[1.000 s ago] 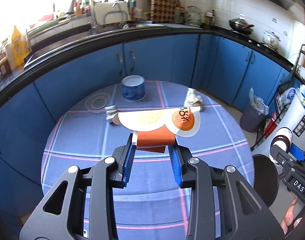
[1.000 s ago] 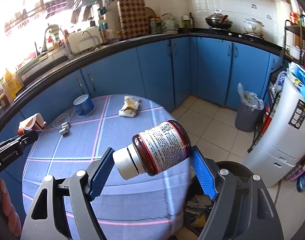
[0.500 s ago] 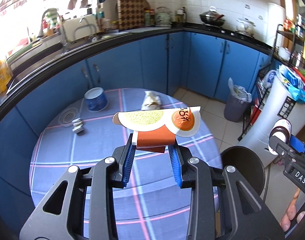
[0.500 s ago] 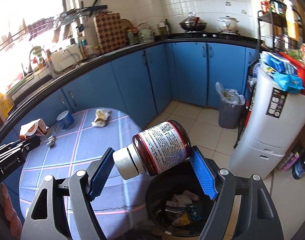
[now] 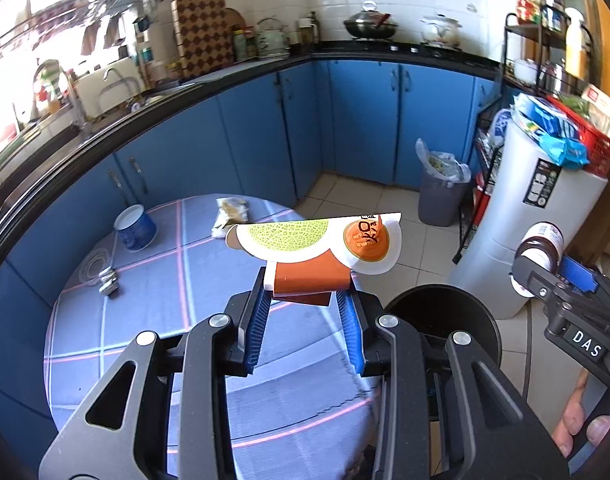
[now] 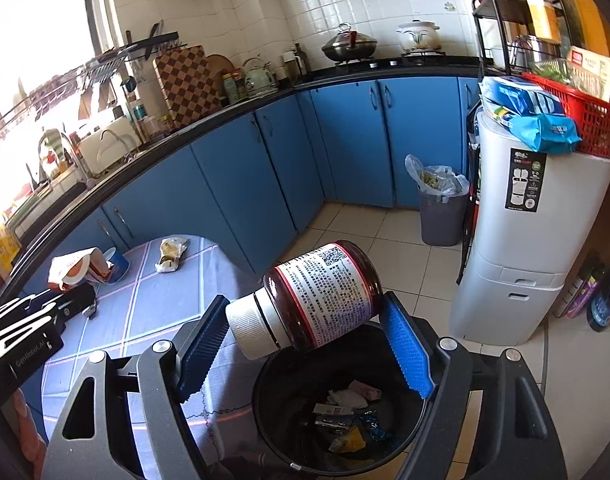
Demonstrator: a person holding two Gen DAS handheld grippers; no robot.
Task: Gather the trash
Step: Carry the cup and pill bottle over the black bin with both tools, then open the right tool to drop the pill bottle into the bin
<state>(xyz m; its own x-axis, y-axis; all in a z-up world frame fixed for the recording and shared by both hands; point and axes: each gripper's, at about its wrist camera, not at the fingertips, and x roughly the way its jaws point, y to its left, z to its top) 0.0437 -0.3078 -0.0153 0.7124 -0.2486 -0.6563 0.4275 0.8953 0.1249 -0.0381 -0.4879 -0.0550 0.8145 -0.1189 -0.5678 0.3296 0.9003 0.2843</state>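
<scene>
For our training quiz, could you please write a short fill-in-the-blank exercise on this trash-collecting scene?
1. The right gripper holds a brown ___.
2. The black bin below it already contains ___.
3. The left gripper grips a flattened ___.
4. The blue cup stands on the ___.

Missing words: bottle; trash; carton; table

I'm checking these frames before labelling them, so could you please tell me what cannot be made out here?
- Black bin: right wrist view, near rim hidden by the right gripper.
- Bottle: label print too small to read.
- Carton: left wrist view, lower end hidden between the left gripper pads.
- Wrapper on table: too small to identify.
</scene>
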